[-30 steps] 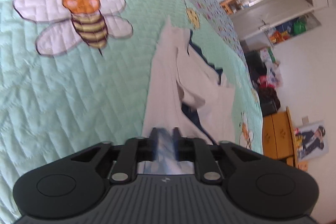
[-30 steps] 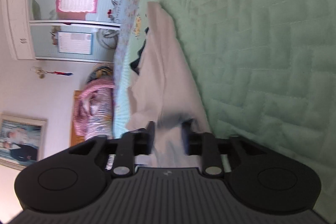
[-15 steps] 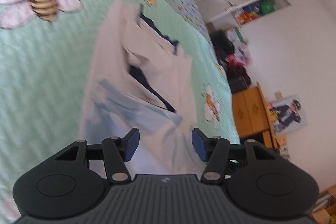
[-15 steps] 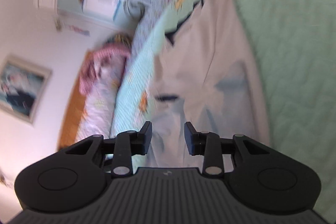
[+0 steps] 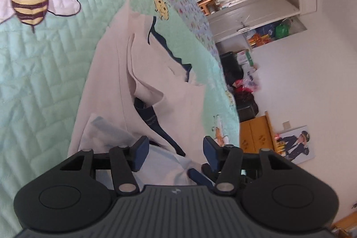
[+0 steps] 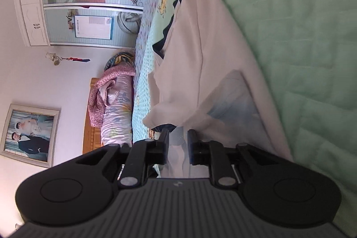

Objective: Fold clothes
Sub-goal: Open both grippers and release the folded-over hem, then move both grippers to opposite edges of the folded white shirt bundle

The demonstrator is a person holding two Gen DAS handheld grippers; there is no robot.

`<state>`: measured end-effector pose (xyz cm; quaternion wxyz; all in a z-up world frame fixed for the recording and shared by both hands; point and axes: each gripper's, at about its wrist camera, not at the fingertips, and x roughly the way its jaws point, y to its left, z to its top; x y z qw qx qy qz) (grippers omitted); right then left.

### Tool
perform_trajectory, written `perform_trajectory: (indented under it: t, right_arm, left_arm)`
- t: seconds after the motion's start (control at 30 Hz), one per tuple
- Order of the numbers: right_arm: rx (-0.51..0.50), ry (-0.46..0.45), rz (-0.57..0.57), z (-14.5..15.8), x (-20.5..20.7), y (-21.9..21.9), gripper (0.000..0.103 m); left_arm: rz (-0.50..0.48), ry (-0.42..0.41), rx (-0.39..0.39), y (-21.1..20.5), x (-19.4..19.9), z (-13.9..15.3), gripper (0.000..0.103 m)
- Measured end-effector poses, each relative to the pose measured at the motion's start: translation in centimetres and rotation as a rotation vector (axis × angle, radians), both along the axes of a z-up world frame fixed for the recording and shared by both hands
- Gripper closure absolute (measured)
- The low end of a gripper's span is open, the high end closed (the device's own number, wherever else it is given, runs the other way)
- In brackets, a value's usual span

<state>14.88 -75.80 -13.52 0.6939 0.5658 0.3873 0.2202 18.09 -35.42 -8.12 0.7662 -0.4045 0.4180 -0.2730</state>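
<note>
L gripper (image 5: pixel 174 154) is now gaping wide w/ nothing between its fingers; a sec ago it was pinched on the cloth, so it's let go. R gripper (image 6: pixel 177 146) is sitting part-closed w/ pale cloth in the gap; can't tell if it's gripping. White shirt (image 5: pixel 107 73) w/ navy trim is lying lengthwise on the green quilt (image 5: pixel 44 81), one side flopped over the middle. Prob. a fold just got laid down; release is finishing.

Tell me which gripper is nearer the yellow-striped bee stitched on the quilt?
Left. The bee lies ahead-left of the left gripper; the right gripper sits beyond, farther right.
</note>
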Motion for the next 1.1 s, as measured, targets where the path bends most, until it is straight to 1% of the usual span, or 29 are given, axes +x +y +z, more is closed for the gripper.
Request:
perform_trajectory:
  t: [0.07, 0.1, 0.17, 0.23, 0.3, 0.33, 0.37, 0.4, 0.43, 0.47, 0.5, 0.53, 0.57, 0.6, 0.63, 0.67, 0.7, 0.77, 0.8, 0.83, 0.87, 0.9, 0.97, 1.0, 1.07, 1.1]
  right_arm:
    - [-0.009, -0.024, -0.022, 0.8, -1.3, -0.4, 0.071]
    - [-0.017, -0.038, -0.035, 1.3, -2.0, -0.7, 0.070]
    - [-0.018, -0.080, -0.027, 2.6, -3.8, -0.9, 0.067]
    - [-0.008, -0.120, -0.014, 3.9, -5.4, -0.7, 0.066]
    - [0.006, -0.142, -0.003, 4.7, -6.6, -0.4, 0.062]
    - [0.002, -0.132, -0.005, 4.7, -6.6, -0.3, 0.057]
    - [-0.033, -0.115, -0.006, 4.2, -6.4, -0.3, 0.053]
    - [-0.070, -0.096, -0.008, 3.8, -6.2, -0.4, 0.053]
    - [-0.175, -0.040, -0.018, 3.0, -5.7, -0.5, 0.053]
    - [-0.196, -0.003, -0.039, 2.3, -5.6, -1.1, 0.083]
    - [-0.217, 0.034, -0.061, 1.5, -5.5, -1.7, 0.096]
    - [-0.238, 0.071, -0.083, 0.8, -5.4, -2.3, 0.100]
    - [-0.233, 0.070, -0.117, 1.1, -5.9, -2.8, 0.097]
    - [-0.260, 0.051, -0.129, 1.9, -6.5, -3.0, 0.093]
    - [-0.276, 0.015, -0.113, 2.9, -7.1, -2.8, 0.089]
    - [-0.248, -0.024, -0.086, 3.6, -7.8, -2.6, 0.085]
    - [-0.193, -0.058, -0.058, 4.1, -8.7, -2.2, 0.083]
    - [-0.113, -0.112, 0.008, 4.6, -10.5, -1.2, 0.070]
    - [-0.103, -0.113, 0.038, 4.5, -11.1, -0.6, 0.068]
    - [-0.124, -0.101, 0.065, 4.1, -11.8, -0.1, 0.066]
    - [-0.146, -0.089, 0.091, 3.7, -12.4, 0.3, 0.066]
    - [-0.189, -0.062, 0.073, 3.4, -12.7, 0.2, 0.066]
    - [-0.274, -0.007, 0.036, 2.8, -13.3, -0.1, 0.092]
    - [-0.315, 0.019, 0.018, 2.5, -13.6, -0.2, 0.088]
    - [-0.267, -0.053, -0.024, 3.9, -15.0, -0.8, 0.079]
    - [-0.228, -0.084, -0.023, 4.5, -15.5, -0.8, 0.076]
  left_arm:
    - [0.040, -0.005, -0.006, 1.2, -1.9, 0.4, 0.046]
    - [0.050, -0.005, -0.016, 1.8, -3.1, 0.6, 0.045]
    - [0.049, -0.002, -0.027, 2.5, -5.3, 1.2, 0.044]
    - [0.034, -0.008, -0.047, 2.8, -7.9, 1.6, 0.039]
    - [0.003, -0.004, -0.052, 2.3, -10.0, 1.3, 0.036]
    - [-0.009, 0.007, -0.038, 1.9, -10.8, 1.0, 0.036]
    - [-0.025, 0.021, 0.004, 1.4, -11.3, 0.5, 0.036]
    - [-0.041, 0.035, 0.046, 1.0, -11.8, 0.1, 0.036]
    - [-0.050, 0.049, 0.083, 0.6, -12.3, -0.3, 0.036]
    - [-0.031, 0.066, 0.101, 0.8, -12.6, -0.8, 0.039]
    - [-0.012, 0.083, 0.110, 1.0, -13.0, -1.2, 0.041]
    - [0.004, 0.093, 0.086, 1.5, -13.3, -1.1, 0.041]
    - [0.007, 0.083, 0.086, 1.8, -13.6, -0.6, 0.040]
    - [0.010, 0.073, 0.087, 2.1, -14.0, -0.2, 0.039]
    - [0.014, 0.063, 0.087, 2.3, -14.3, 0.2, 0.037]
    - [0.016, 0.054, 0.087, 2.5, -14.6, 0.7, 0.037]
    - [0.013, 0.050, 0.084, 2.5, -14.8, 0.8, 0.037]
    - [0.002, 0.048, 0.107, 2.2, -15.0, 0.7, 0.036]
    - [-0.004, 0.047, 0.118, 2.0, -15.0, 0.7, 0.036]
    - [-0.009, 0.048, 0.129, 1.8, -15.1, 0.6, 0.036]
    - [-0.012, 0.055, 0.137, 1.6, -15.2, 0.4, 0.036]
    - [-0.015, 0.062, 0.145, 1.5, -15.2, 0.1, 0.036]
    - [-0.020, 0.072, 0.161, 1.2, -15.3, -0.2, 0.036]
    - [-0.018, 0.064, 0.169, 1.2, -15.3, 0.0, 0.036]
    - [-0.010, 0.052, 0.194, 1.3, -16.1, 0.4, 0.036]
    - [-0.006, 0.047, 0.206, 1.4, -16.5, 0.5, 0.036]
